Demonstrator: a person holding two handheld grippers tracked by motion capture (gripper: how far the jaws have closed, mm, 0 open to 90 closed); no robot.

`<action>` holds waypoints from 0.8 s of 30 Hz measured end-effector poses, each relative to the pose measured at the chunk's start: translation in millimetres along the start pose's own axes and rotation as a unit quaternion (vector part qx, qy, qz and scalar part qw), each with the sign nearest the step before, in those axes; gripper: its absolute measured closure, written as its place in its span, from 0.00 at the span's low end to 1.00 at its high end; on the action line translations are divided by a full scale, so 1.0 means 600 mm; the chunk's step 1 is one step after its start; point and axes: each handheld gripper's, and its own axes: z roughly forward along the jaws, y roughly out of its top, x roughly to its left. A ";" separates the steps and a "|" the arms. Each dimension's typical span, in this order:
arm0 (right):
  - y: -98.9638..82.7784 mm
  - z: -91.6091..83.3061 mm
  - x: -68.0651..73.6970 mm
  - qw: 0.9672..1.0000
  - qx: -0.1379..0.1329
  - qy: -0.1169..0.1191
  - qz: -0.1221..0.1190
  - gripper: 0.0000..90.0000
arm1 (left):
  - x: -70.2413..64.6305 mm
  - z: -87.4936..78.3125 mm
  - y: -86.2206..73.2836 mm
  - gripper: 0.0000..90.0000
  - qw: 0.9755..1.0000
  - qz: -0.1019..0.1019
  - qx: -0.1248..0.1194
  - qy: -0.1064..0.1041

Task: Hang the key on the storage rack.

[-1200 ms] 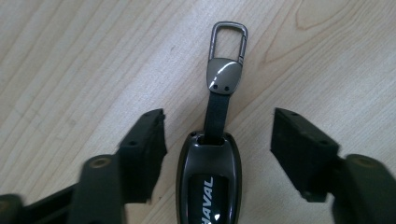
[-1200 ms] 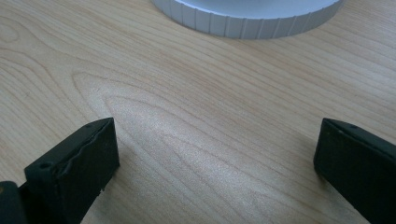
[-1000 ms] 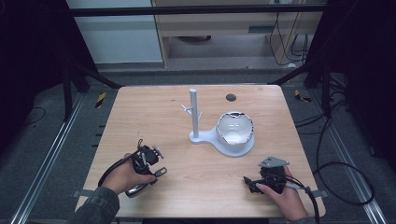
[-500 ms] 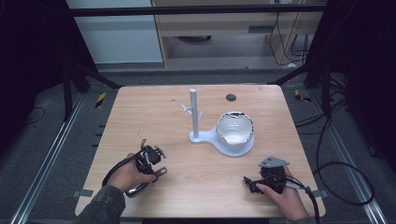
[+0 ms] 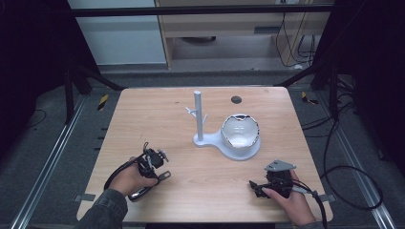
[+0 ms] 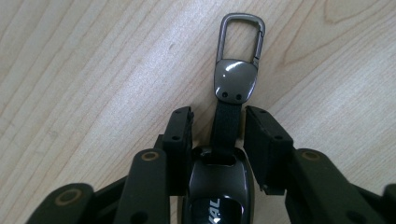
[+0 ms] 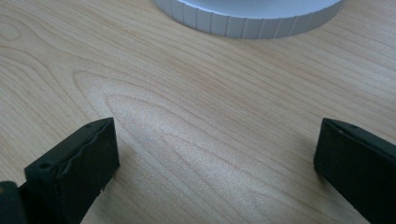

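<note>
Key fob (image 6: 217,184) with its short strap and carabiner clip (image 6: 241,32) is the thing being worked here, and the white hook stand (image 5: 198,117) serves as the landmark. From the high view, the left gripper (image 5: 160,168) lies on the wooden table (image 5: 143,109) well to the near-left of the stand, the fob's clip poking out toward the stand's base; the right gripper (image 5: 254,187) rests near the front edge, to the near-right of the stand and just short of its round dish (image 5: 240,135). Bare tabletop lies between both grippers and the stand, so there is open room to travel, while the table's near edge sits close behind both hands. In the left gripper view, the jaws stand narrow on either side of the fob's top where the strap leaves it; whether they actually pinch it I cannot tell, as a sliver of gap seems to show beside the strap. The clip lies flat on the wood, pointing away. In the right gripper view, the jaws stand wide apart over bare wood, holding nothing, with the ribbed rim of the stand's base (image 7: 247,18) ahead. I judge the step to be securing the fob; next it likely needs lifting clear and carrying to a peg on the stand.
</note>
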 end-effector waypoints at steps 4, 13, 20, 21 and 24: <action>0.000 0.000 0.000 1.000 0.000 0.000 0.000 0.01 | 0.001 -0.001 0.001 0.75 1.000 0.003 -0.002 -0.001; 0.000 0.000 0.000 1.000 0.000 0.000 0.000 0.01 | -0.003 0.001 0.003 0.85 1.000 0.010 0.000 -0.002; 0.000 0.000 -0.001 1.000 0.000 0.002 -0.002 0.01 | -0.003 0.002 0.000 0.87 1.000 0.008 -0.004 -0.001; 0.000 0.000 0.000 1.000 0.000 0.002 -0.001 0.01 | -0.003 0.004 0.000 0.86 1.000 0.010 -0.001 0.000; 0.000 0.000 -0.001 1.000 0.000 0.002 -0.002 0.01 | -0.003 0.004 0.000 0.86 1.000 0.009 -0.002 0.000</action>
